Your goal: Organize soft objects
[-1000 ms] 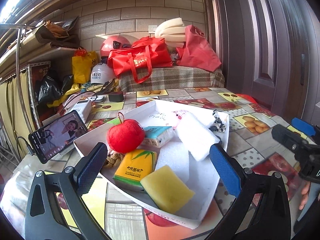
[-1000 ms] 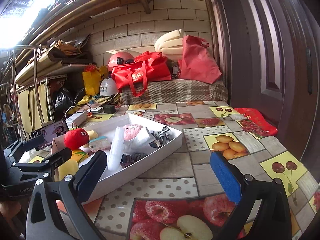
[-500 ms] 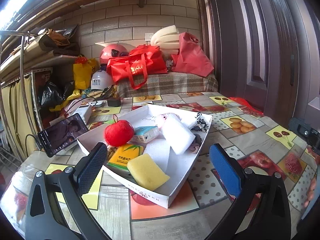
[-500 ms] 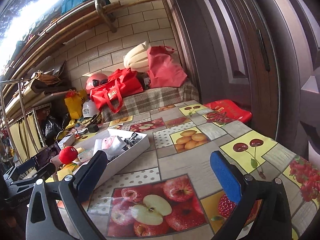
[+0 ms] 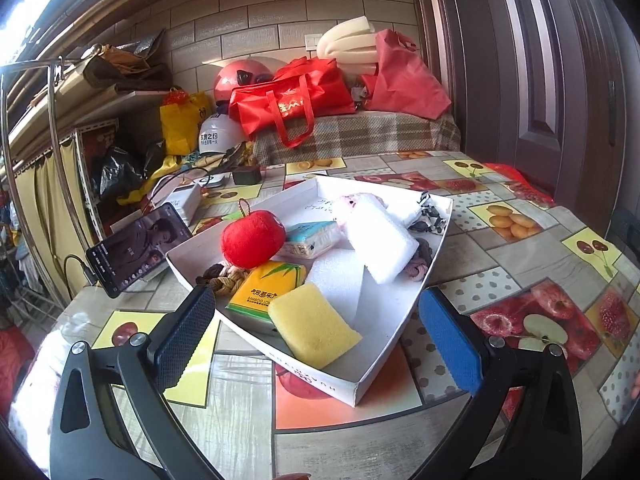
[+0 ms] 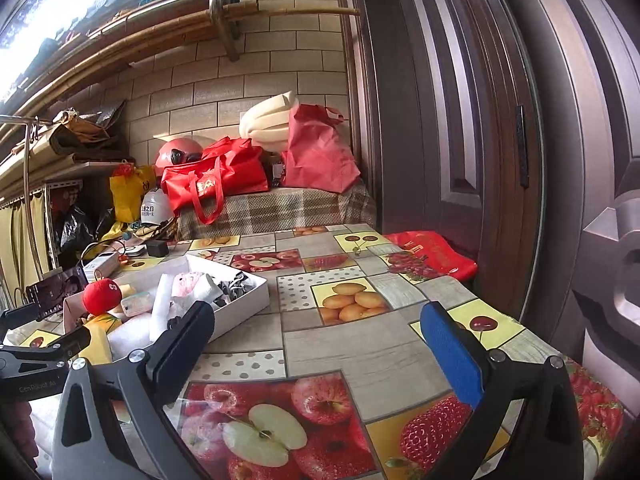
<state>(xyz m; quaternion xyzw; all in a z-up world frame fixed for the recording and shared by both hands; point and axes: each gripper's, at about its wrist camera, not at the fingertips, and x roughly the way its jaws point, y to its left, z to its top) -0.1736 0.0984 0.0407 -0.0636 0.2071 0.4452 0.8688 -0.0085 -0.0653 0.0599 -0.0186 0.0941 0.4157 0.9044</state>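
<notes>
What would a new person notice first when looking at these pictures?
The red plush apple stands out first, at the left side of the white tray crowded with soft things. A yellow sponge lies at the tray's near end, between the open left gripper and its fingers. The bright fruit-patterned tablecloth fills the right wrist view.

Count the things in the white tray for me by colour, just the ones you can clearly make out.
Red: 1, plush apple
Yellow: 2, sponge and bamboo tissue pack
Blue: 1, tissue pack
White: 2, foam block and foam sheet
Pink: 1, plush toy
Brown: 1, braided cord
Total: 8 in the white tray; darker bits at the far end are too hidden to sort.
</notes>
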